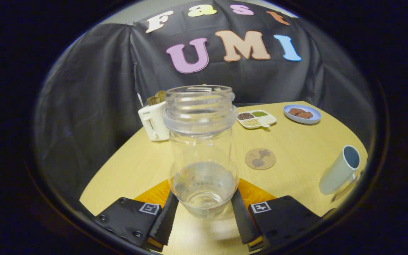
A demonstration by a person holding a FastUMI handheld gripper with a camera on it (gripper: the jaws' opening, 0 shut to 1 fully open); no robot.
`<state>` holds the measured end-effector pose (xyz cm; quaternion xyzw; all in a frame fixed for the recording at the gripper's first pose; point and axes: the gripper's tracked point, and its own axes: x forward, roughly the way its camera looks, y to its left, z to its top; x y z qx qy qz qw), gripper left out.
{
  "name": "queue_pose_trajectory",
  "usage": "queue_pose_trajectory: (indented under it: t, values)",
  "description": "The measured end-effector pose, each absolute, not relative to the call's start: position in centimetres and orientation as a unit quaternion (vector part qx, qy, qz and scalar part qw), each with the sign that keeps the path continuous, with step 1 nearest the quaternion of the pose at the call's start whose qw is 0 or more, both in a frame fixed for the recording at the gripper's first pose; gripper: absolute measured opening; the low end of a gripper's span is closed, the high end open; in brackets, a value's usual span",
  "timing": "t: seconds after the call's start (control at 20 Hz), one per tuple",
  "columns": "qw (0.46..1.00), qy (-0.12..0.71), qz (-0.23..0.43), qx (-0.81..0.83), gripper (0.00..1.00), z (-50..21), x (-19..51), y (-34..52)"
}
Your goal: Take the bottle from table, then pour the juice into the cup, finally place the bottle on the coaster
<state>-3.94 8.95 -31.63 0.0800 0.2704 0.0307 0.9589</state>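
The hand-held gripper (204,209) is clenched around a clear bottle (202,148), with one finger pressing on each side of its lower body. The bottle stands upright between the fingers, its wide threaded mouth open and uncapped, and a shallow layer of clear liquid sits in its base. Whether the bottle's bottom rests on the desk (296,148) or hangs just above it cannot be told from this angle.

An orange mat (257,193) lies on the pale wooden desk right behind the bottle, showing on both sides of it. Beyond the fingers and a little to the right lies a round cork coaster (260,158) with a dark plant design, flat and bare, apart from the bottle. Farther right, near the desk's edge, stands a pale cup (340,170) with a dark inside, well apart from the coaster.

At the back of the desk, a white toaster (153,122) with slices sticking up stands left of the bottle's neck. Right of the neck sits a white divided dish (256,118) holding grains in separate compartments, and beside it a blue plate (302,114) carries brown pieces of food.
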Motion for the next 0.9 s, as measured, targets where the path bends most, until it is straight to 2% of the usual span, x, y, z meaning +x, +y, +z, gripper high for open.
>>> queue_pose_trajectory:
  t: [0.4, 0.9]
  values:
    - [0.944, 0.221, -0.014, 0.246, 0.99, -26.7, -1.6, 6.8]
    - [0.88, 0.136, -0.062, 0.451, 0.99, -21.3, 1.3, 1.5]
